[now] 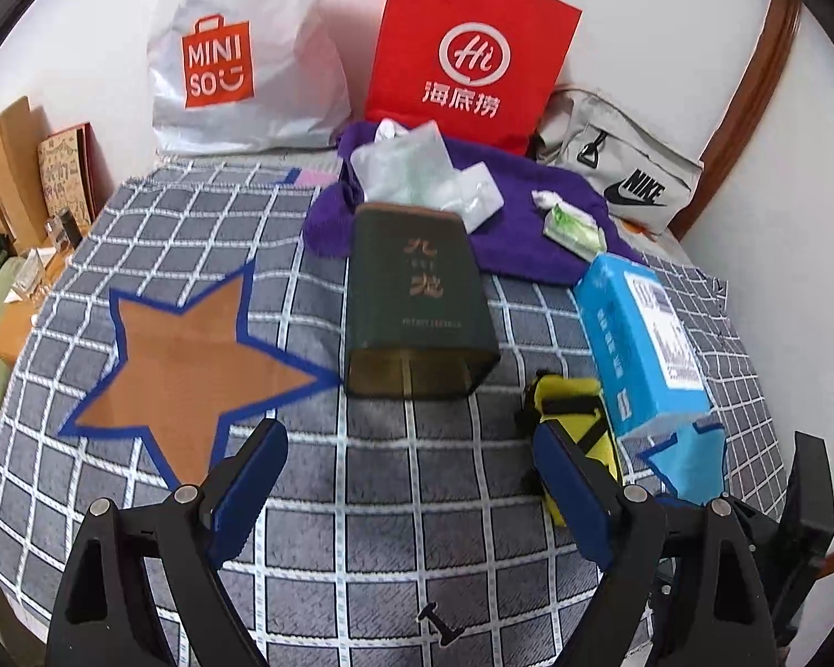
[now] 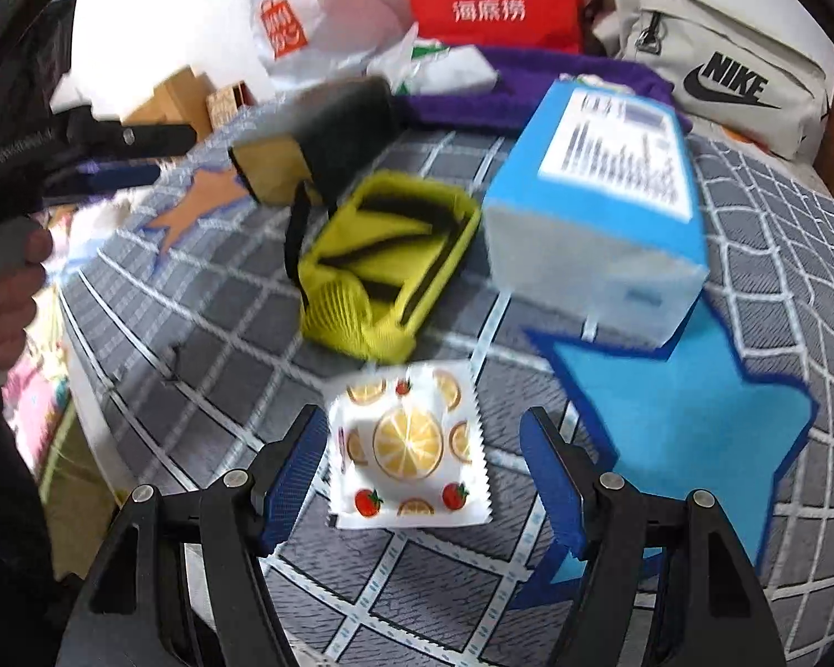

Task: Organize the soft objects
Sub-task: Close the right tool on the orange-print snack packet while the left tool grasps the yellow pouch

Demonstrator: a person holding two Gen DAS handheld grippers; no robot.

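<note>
Here, places are given from the dark green tin.
Dark green tin (image 1: 420, 300): lay on its side on the grey checked cloth (image 1: 361, 528), its open end toward the left camera.
Orange star patch (image 1: 189, 361): lay on the cloth just left of the tin, one tip nearly at its open end.
Yellow pouch (image 2: 386, 255): lay right of the tin, close by it, open side up.
Blue tissue pack (image 2: 600, 189): stood beyond the pouch from the tin, at the edge of a blue star patch (image 2: 678, 417).
Fruit-print packet (image 2: 408, 453): lay flat on the cloth, nearer the right camera than the tin and pouch.
Purple towel (image 1: 528, 233): lay behind the tin, small clear packets on it.
Bags: a white Miniso bag (image 1: 239, 55), a red paper bag (image 1: 467, 50) and a grey Nike bag (image 1: 622, 172) stood behind the towel.
Left hand-held gripper (image 1: 411, 494): jaws spread wide, nothing between them, over bare cloth in front of the tin.
Right hand-held gripper (image 2: 425, 478): jaws spread, the fruit-print packet between them in view; I could not tell whether they touched it.
</note>
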